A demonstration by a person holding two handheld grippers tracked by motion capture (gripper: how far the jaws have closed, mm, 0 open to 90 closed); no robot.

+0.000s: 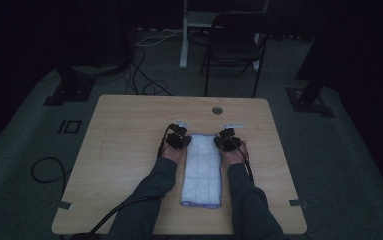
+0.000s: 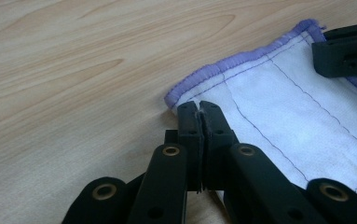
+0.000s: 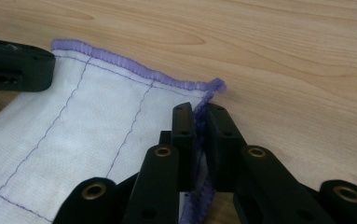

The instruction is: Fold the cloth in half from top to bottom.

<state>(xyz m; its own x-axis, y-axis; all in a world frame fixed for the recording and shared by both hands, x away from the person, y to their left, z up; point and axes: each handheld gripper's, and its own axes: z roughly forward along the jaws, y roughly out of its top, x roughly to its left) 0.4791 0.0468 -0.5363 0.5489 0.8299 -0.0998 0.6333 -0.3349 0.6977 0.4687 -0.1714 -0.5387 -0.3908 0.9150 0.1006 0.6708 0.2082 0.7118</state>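
Note:
A folded white cloth with a purple stitched edge lies lengthwise on the wooden table, between the person's forearms. My left gripper sits at the cloth's far left corner. In the left gripper view its jaws are shut on that corner of the cloth, pinching the fabric between the pads. My right gripper is at the far right corner. In the right gripper view its jaws are closed on the purple hem of the cloth. Each gripper view shows the other gripper's black jaw tip across the cloth.
A round cable hole is in the table near its far edge. Beyond the table stand a dark folding chair and a white post, with cables on the floor. Black stand bases flank the table.

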